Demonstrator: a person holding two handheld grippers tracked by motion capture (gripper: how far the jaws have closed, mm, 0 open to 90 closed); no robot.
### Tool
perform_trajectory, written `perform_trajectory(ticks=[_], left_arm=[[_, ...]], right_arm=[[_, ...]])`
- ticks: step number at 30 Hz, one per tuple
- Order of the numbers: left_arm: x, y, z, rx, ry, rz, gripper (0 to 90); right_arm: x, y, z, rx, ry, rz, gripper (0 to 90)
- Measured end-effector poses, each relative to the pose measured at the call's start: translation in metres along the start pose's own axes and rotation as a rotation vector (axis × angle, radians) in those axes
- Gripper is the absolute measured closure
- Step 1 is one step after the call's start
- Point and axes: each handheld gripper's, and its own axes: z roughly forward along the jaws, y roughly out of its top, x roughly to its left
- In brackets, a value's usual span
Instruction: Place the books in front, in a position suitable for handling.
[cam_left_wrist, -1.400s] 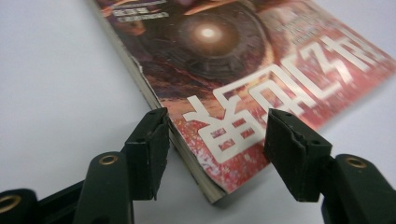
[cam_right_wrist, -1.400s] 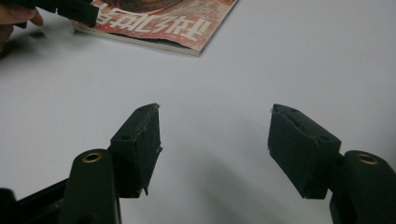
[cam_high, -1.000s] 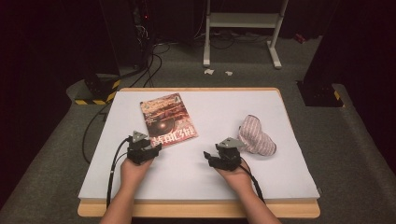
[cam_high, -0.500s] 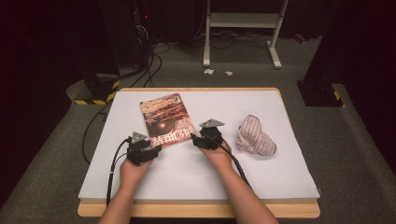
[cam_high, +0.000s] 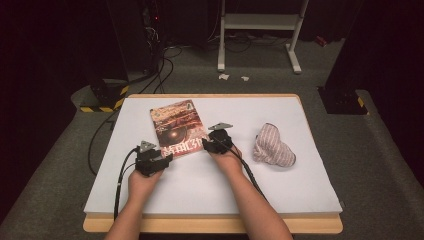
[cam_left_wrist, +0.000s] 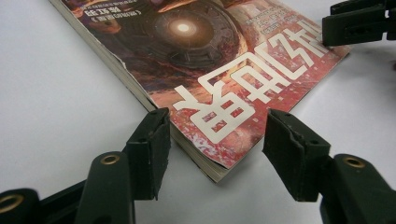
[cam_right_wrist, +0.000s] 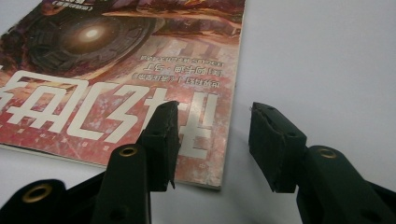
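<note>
The paperback book (cam_high: 178, 129) is seen lying flat, cover up, on the white-covered table (cam_high: 310, 190), left of the middle and closer to the far edge than to the near one, turned slightly askew to the table's edges. It is judged to be light and fairly thin, with a glossy cover that is likely to be slippery and a soft block of pages that will bend and droop if it is lifted by one corner alone; the near corner (cam_left_wrist: 219, 170) already looks a little worn and splayed. The firmest hold is judged to be along the spine side or across a near corner, with one jaw slid under the pages and the other pressed on the cover, and support from both sides would keep it from sagging. The left tongs (cam_high: 159, 159) are held apart at the book's near left corner, which sits between the jaws without being pinched by the pads. The right tongs (cam_high: 214, 143) are placed at the near right corner; their jaws have just been closing, yet they are seen apart, one pad (cam_right_wrist: 161, 140) over the cover and the other over bare table beside the book's edge, so nothing is gripped. Well apart, toward the right edge of the table, a striped cloth bundle (cam_high: 272, 149) is left lying.
</note>
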Motion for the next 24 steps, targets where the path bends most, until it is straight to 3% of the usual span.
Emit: perform_trajectory(ticks=[5, 24], left_arm=[[0.0006, 0.0, 0.0013, 0.016, 0.001, -0.009, 42.4], [-0.0032, -0.0001, -0.0005, 0.044, 0.005, 0.047, 45.5]], right_arm=[[0.0028, -0.0004, 0.0, 0.011, 0.034, 0.007, 57.6], [0.0065, -0.0081, -0.0093, 0.017, 0.03, 0.014, 58.9]])
